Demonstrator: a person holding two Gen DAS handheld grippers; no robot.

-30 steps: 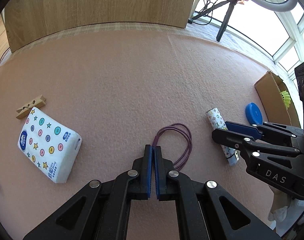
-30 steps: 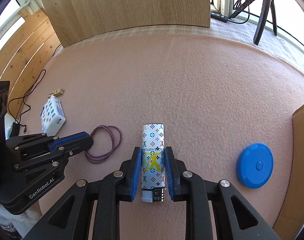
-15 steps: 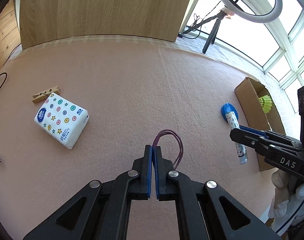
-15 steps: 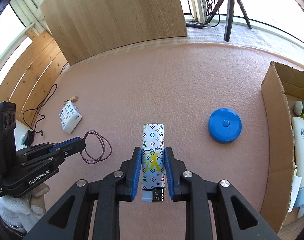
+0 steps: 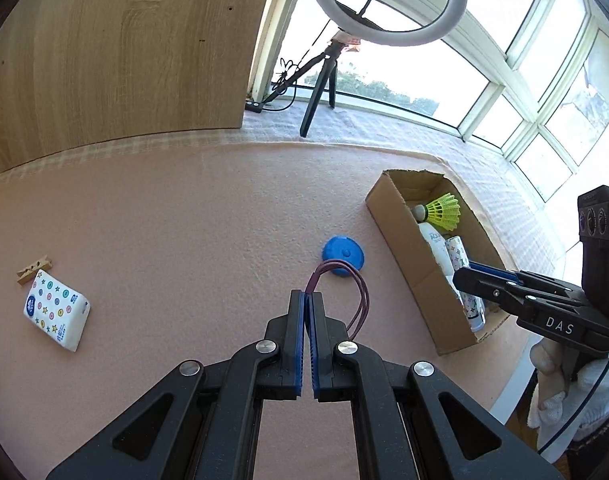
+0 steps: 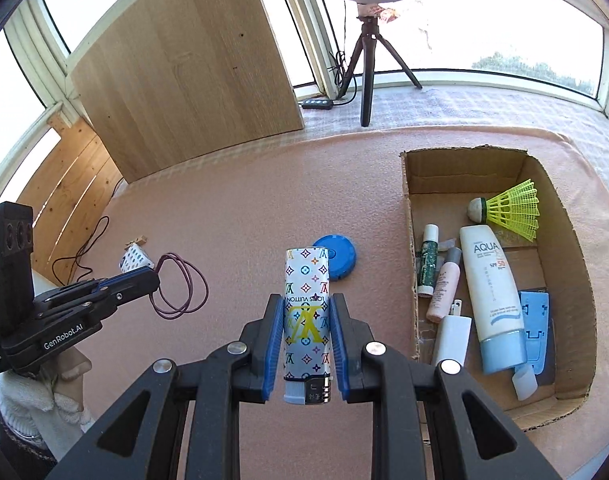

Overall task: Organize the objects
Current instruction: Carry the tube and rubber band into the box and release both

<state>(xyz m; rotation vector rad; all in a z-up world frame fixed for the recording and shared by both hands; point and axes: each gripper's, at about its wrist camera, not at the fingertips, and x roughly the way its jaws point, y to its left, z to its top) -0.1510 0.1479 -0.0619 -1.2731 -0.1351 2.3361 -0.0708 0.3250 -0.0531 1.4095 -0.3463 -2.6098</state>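
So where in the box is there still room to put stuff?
The far end of the cardboard box, behind the yellow shuttlecock, is bare. A small patch beside the sunscreen tube too. The near half, with the tubes and the blue holder, is crowded.

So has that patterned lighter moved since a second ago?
Yes. The lighter, clamped in the right gripper, was lifted off the pink mat and carried toward the cardboard box.

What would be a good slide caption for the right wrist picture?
Right gripper holding a patterned lighter above the pink mat, beside a cardboard box of toiletries.
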